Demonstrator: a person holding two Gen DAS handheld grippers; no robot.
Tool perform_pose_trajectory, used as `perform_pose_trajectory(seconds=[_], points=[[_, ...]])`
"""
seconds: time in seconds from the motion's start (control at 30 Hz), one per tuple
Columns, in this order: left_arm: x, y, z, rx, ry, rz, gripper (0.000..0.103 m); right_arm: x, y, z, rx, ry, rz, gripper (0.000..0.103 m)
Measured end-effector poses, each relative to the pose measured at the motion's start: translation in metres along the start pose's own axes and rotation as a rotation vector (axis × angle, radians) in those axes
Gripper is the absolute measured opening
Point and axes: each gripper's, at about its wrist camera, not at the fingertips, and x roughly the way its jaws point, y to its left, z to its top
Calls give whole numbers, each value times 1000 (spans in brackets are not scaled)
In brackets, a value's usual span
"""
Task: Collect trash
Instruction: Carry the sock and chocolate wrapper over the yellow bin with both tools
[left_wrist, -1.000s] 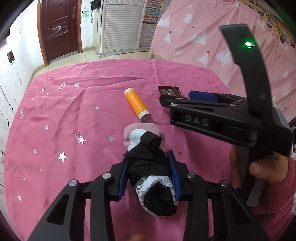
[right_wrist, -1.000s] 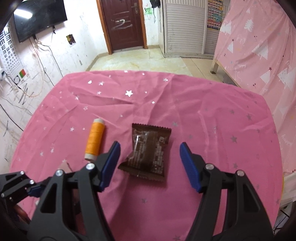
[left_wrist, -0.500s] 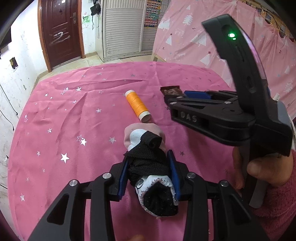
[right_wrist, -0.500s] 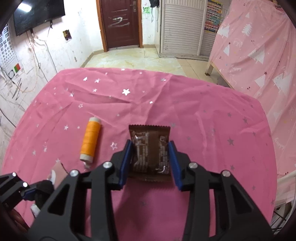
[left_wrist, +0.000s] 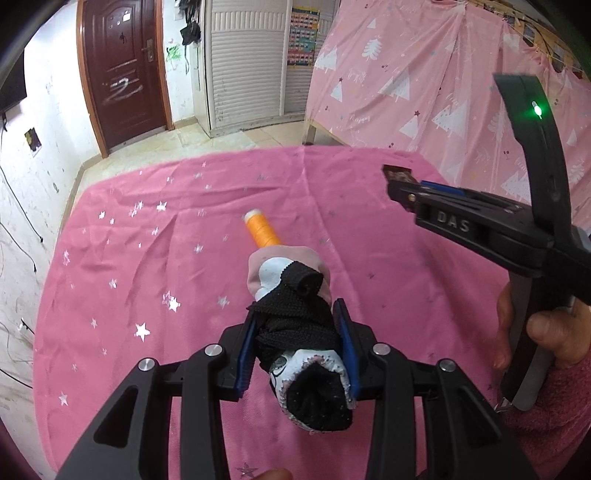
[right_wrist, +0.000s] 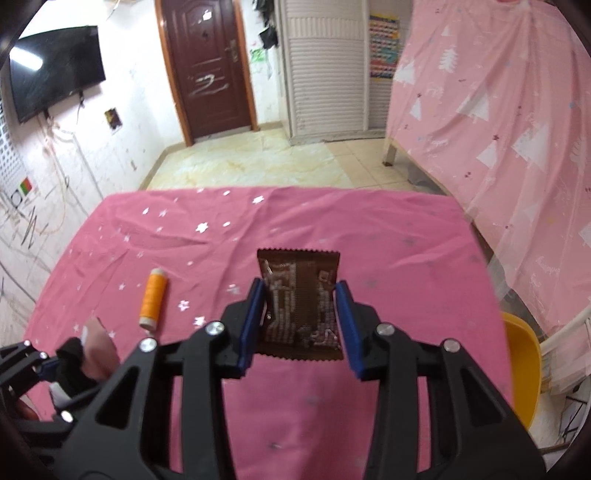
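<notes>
both hand-held grippers loaded.
left hand-held gripper (left_wrist: 297, 349) clamps rolled sock (left_wrist: 295, 314); right hand-held gripper (right_wrist: 301, 319) clamps brown wrapper (right_wrist: 300, 302) above pink surface (right_wrist: 388, 236).

Premises are presenting as a lived-in room of a home, serving as a makeshift recording space. A dark wooden door (right_wrist: 208, 70) with a handle is standing in the far wall; a white louvred cupboard front (right_wrist: 325, 70) is sitting beside it. A flat television (right_wrist: 55, 70) is hanging on scuffed, scribbled white walls. Pale floor tiles (right_wrist: 251, 158) are showing beyond a table under a pink star-print cloth (right_wrist: 406, 258). Pink tree-print fabric (right_wrist: 498, 110) is draping the right side.
</notes>
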Motion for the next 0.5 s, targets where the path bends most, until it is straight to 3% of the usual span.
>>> perform_pose_trajectory(seconds=[0.5], points=[[-6,-55,28,85,-31,-16,33,-51,-104,-14,185,-116,-64,38]])
